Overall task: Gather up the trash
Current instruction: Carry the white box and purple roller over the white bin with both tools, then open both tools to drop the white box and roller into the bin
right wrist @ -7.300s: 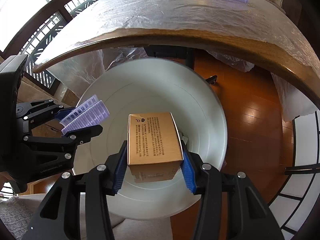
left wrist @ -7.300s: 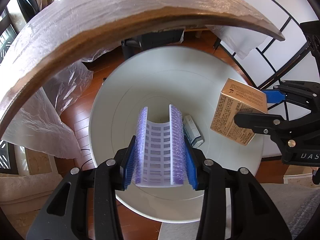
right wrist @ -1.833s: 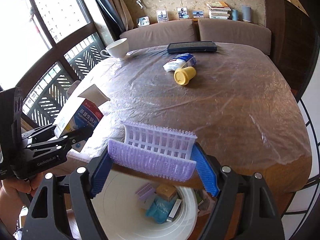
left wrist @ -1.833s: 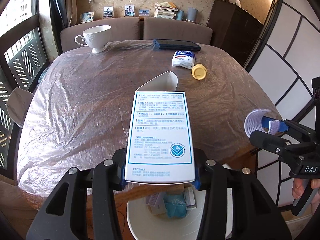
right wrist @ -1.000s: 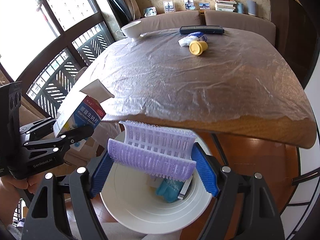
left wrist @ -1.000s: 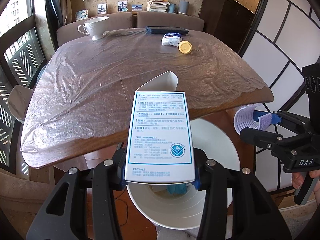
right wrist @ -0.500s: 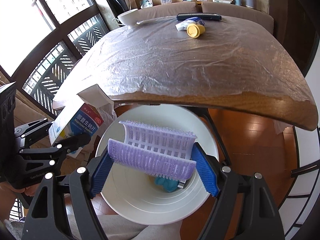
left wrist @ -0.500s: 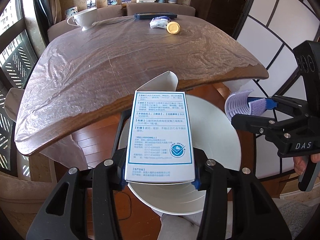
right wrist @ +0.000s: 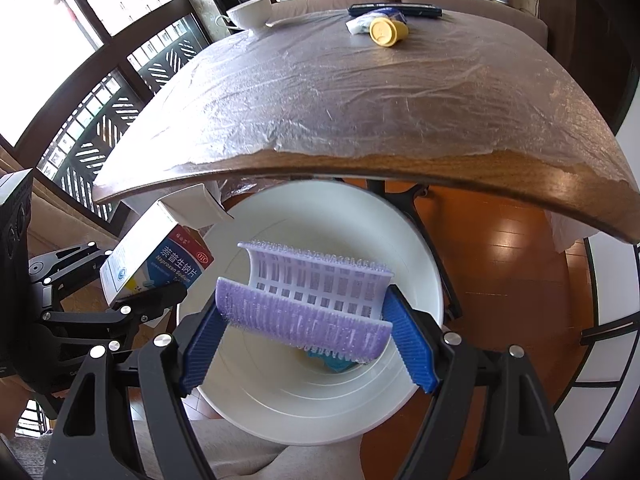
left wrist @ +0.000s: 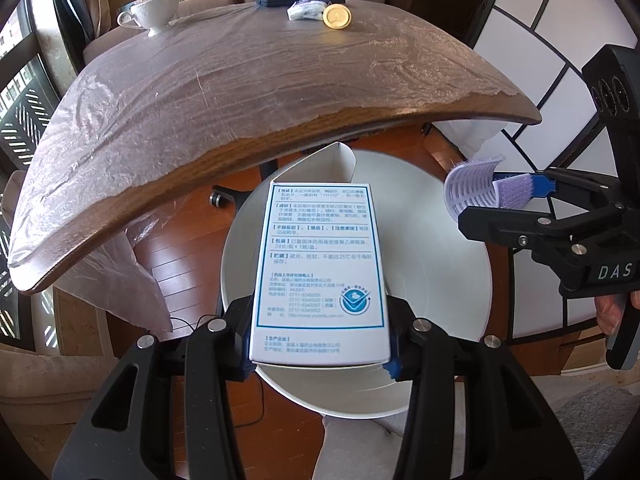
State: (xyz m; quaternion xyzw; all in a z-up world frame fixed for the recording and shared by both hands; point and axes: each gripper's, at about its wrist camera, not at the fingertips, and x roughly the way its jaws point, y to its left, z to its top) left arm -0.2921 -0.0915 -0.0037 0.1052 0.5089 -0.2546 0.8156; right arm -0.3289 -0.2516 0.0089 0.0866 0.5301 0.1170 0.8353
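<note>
My left gripper (left wrist: 318,360) is shut on a white and blue medicine box (left wrist: 320,268) with an open flap, held above the white trash bin (left wrist: 452,280). The box also shows in the right wrist view (right wrist: 156,264), over the bin's left rim. My right gripper (right wrist: 306,344) is shut on a purple plastic blister tray (right wrist: 316,300), held over the white bin (right wrist: 360,412). The tray also shows in the left wrist view (left wrist: 476,192), above the bin's right side. A teal packet (right wrist: 336,362) lies in the bin.
The wooden table (left wrist: 240,92), covered in clear plastic film, overhangs the bin's far side. On its far end lie a yellow cup (right wrist: 386,32), a white wrapper (right wrist: 358,26), a dark flat case (right wrist: 396,10) and a white teacup (right wrist: 250,14). Wooden floor surrounds the bin.
Both grippers have moved back from the table and lower, so the box and the tray now hang over the bin below the table edge. Both grips are unchanged.
</note>
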